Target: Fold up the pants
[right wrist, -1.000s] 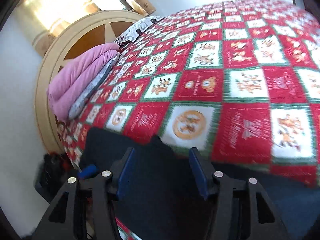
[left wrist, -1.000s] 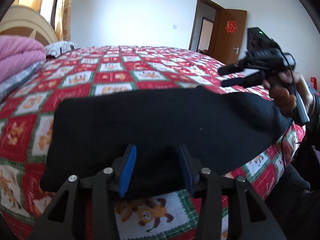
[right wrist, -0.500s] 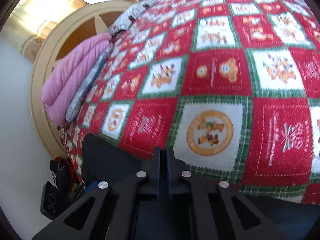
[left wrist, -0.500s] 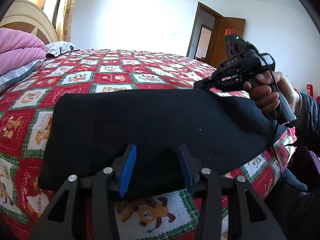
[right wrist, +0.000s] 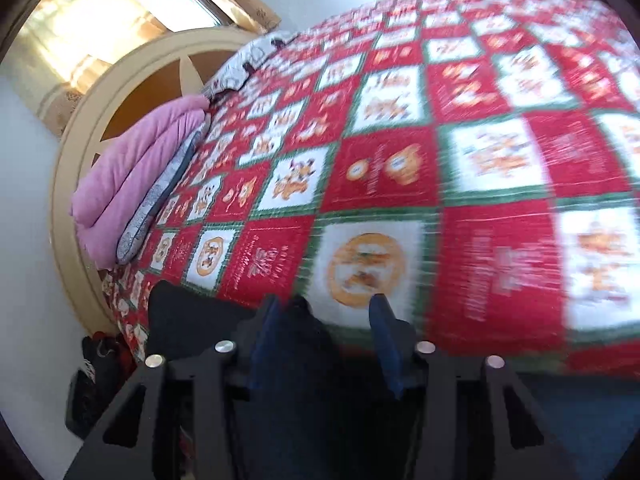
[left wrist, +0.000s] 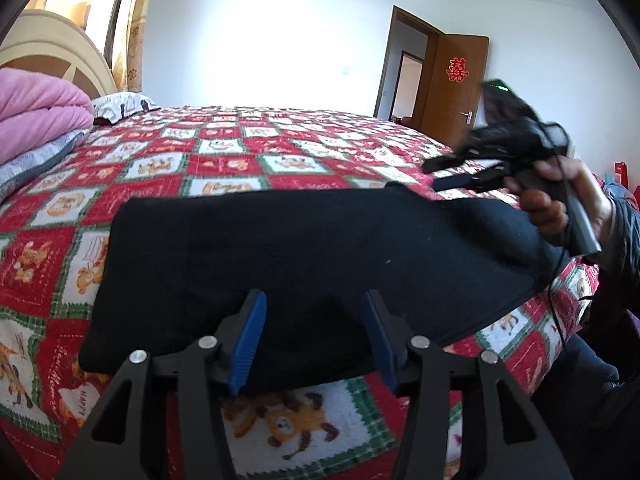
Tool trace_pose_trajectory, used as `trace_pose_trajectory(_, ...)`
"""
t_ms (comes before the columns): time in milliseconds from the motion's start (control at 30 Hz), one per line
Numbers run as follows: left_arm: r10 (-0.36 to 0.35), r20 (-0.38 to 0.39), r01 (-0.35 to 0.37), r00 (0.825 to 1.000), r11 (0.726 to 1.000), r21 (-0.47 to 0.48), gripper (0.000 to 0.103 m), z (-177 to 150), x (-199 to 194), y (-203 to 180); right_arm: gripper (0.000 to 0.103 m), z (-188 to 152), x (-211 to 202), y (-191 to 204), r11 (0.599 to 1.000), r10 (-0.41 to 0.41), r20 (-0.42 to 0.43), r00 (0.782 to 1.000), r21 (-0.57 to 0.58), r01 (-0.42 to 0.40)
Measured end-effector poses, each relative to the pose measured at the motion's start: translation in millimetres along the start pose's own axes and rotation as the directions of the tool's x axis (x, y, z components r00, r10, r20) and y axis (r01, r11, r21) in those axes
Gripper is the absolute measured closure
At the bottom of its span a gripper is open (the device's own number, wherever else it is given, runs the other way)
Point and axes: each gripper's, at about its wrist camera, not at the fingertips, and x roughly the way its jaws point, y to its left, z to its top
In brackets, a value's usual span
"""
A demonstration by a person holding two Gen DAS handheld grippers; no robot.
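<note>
Reopened after snapping shut half a second ago, the right gripper (right wrist: pixel 324 332) has its jaws parted around a raised peak of the black pants (left wrist: pixel 304 264), not pinching it. Left gripper (left wrist: pixel 312 336), just widened slightly, straddles their near edge, partly open. Pants lie folded flat on the bed's red checked blanket (left wrist: pixel 224 148), which reads "HAPPY" near their left corner

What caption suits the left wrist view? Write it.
Left claw open over folded black pants on a patterned quilt.
</note>
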Motion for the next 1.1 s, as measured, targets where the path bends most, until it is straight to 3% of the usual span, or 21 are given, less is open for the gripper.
trace_pose_trajectory(233,-0.046,0.003,0.045,0.999,0.994,0.104,0.04,12.6,3.8,-43.1,0.054,-56.4,-121.7,-74.6,0.992,-0.124,0.088,0.988,0.027,0.122)
trace_pose_trajectory(333,-0.061,-0.01,0.062,0.998,0.989,0.133,0.036,14.2,12.9,-59.9,0.054,-90.8,-188.9,-122.4,0.971,-0.23,0.153,0.961,0.096,0.217)
trace_pose_trajectory(433,-0.058,-0.023,0.061,0.998,0.992,0.111,0.036,17.2,22.6,-64.2,0.054,-121.6,-261.0,-170.8,0.918,-0.374,0.234,0.897,0.229,0.323)
trace_pose_trajectory(567,-0.04,-0.015,0.041,0.999,0.998,0.042,0.036,25.2,31.6,-64.6,0.054,-156.6,-347.8,-226.2,0.809,-0.551,0.326,0.768,0.436,0.395)
trace_pose_trajectory(633,-0.011,-0.017,0.011,1.0,0.999,0.036,0.036,26.9,32.8,-66.9,0.054,-166.1,-371.2,-241.8,0.774,-0.592,0.343,0.729,0.496,0.395)
trace_pose_trajectory(733,0.032,-0.021,-0.032,0.999,0.999,0.01,0.036,27.1,33.1,-68.7,0.054,-176.8,-390.9,-258.9,0.743,-0.625,0.364,0.691,0.548,0.384)
trace_pose_trajectory(800,0.061,-0.042,-0.061,0.997,0.998,-0.007,0.036,25.7,35.3,-68.1,0.054,-181.0,-393.1,-266.5,0.731,-0.638,0.368,0.676,0.565,0.382)
trace_pose_trajectory(900,0.1,-0.057,-0.101,0.993,0.995,-0.018,0.036,23.2,38.3,-66.3,0.054,-181.8,-387.9,-273.8,0.733,-0.635,0.35,0.689,0.555,0.393)
trace_pose_trajectory(1033,0.118,-0.071,-0.119,0.99,0.993,-0.01,0.036,17.3,43.0,-64.9,0.054,-184.9,-385.1,-275.3,0.732,-0.639,0.35,0.685,0.55,0.402)
trace_pose_trajectory(1100,0.127,-0.072,-0.127,0.989,0.992,0.016,0.036,16.8,43.5,-67.3,0.054,-189.1,-388.6,-278.0,0.725,-0.644,0.366,0.672,0.573,0.382)
